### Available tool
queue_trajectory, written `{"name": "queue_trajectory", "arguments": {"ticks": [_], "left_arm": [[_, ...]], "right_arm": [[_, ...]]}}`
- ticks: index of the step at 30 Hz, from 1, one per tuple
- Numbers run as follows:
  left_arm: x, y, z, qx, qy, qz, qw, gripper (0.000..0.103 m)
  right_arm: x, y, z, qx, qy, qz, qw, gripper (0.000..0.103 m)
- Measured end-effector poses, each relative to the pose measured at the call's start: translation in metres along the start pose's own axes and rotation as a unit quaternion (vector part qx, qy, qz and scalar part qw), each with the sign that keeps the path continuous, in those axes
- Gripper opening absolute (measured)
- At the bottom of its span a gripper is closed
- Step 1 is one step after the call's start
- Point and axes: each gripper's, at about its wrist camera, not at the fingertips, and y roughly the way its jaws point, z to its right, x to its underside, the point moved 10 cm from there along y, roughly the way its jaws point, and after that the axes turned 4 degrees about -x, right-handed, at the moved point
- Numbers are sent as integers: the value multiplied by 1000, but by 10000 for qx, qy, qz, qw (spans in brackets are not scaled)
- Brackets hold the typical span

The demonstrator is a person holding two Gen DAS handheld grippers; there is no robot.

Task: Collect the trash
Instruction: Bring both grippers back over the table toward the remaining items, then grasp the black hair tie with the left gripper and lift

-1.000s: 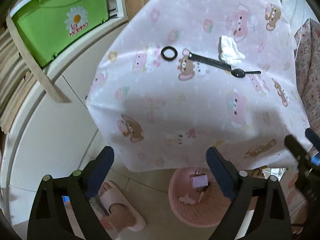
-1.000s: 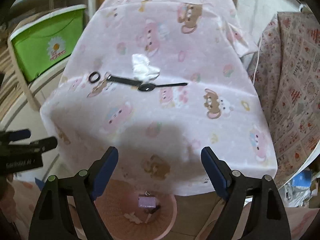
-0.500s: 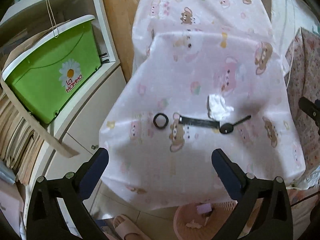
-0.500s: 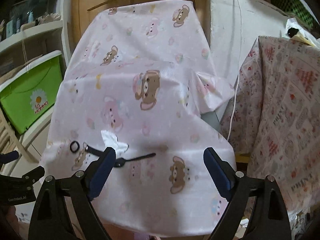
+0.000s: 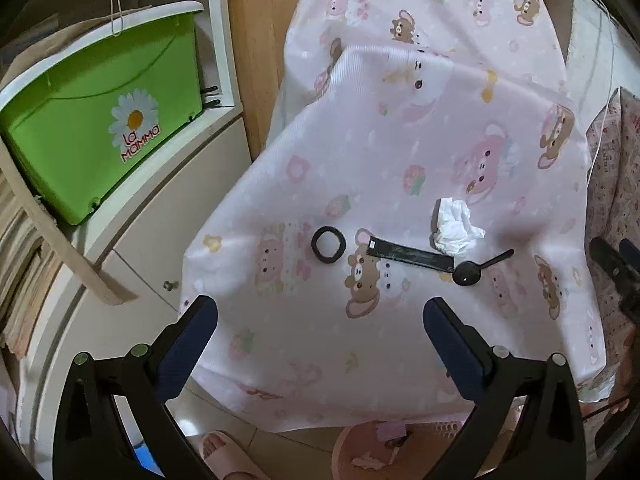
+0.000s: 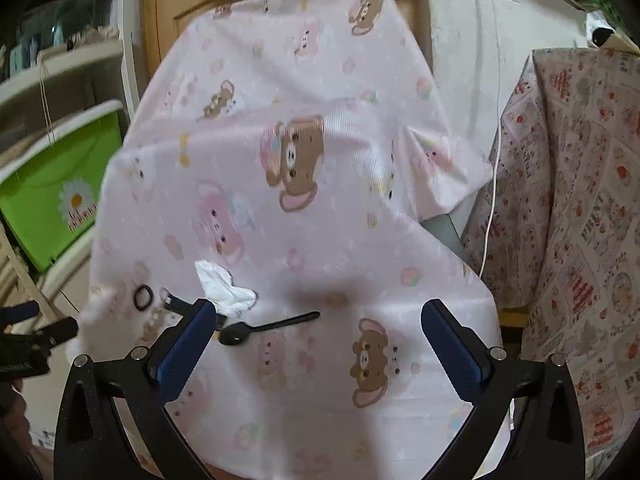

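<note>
Left wrist: green bin (image 5: 100, 128) reads "La Mamma" w/ daisy; both grippers' jaws wide, holding nothing.

The cloth (image 5: 400, 160) is pale pink, printed with brown bears, pink bears and small flowers; on it lie a white tissue (image 5: 454, 226), a black ring (image 5: 328, 244), a black strip (image 5: 410, 255) and a black spoon (image 5: 470, 272). The bin (image 5: 92, 132) is bright green with a white daisy and red lettering. The basket (image 5: 360, 452) below is pink, and both grippers' pads (image 5: 188, 344) are dark blue on black.
</note>
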Motion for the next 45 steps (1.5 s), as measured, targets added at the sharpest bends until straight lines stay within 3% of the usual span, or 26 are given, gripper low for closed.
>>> {"name": "queue_trajectory", "arguments": {"ticks": [4,6,9,14,17,22,24,26,33,37,39,42,45], "left_arm": [[-9,8,8,356,117,66,9993,102],[-15,14,5,167,194,48,9997,102],[-31,17,-7,-323,109,361,9988,102],[-43,18,3,-103,385,512,9979,102],[-37,21,21,306,726,279,9965,102],[-29,38,32,724,438,-102,9964,102],[-29,51,28,613,367,-196,9972,101],[-29,67,22,418,387,-362,9977,96],[-23,95,13,556,-151,-869,9946,68],[-28,105,18,538,-94,-1137,9920,67],[-29,112,17,325,33,-1284,9912,67],[-30,120,19,485,-271,-1401,9886,64],[-29,126,24,555,-269,-1481,9870,39]], "right_arm": [[1,13,-5,33,-259,-63,9996,103],[1,16,-8,96,-388,-41,9992,103],[-3,18,-14,3,-493,20,9988,103],[-7,19,-21,-36,-645,105,9979,103],[-8,24,-19,-36,-591,57,9982,103],[-13,28,-13,-59,-434,54,9990,103],[-14,31,-10,-3,-450,38,9990,103],[-14,34,-9,-5,-420,3,9991,103],[-8,45,-9,5,-486,-197,9986,103],[-2,49,-3,157,-544,-260,9981,103],[2,52,0,163,-473,-383,9980,103],[7,51,1,91,-438,-473,9979,103],[10,53,6,303,-660,-469,9963,103]]}}
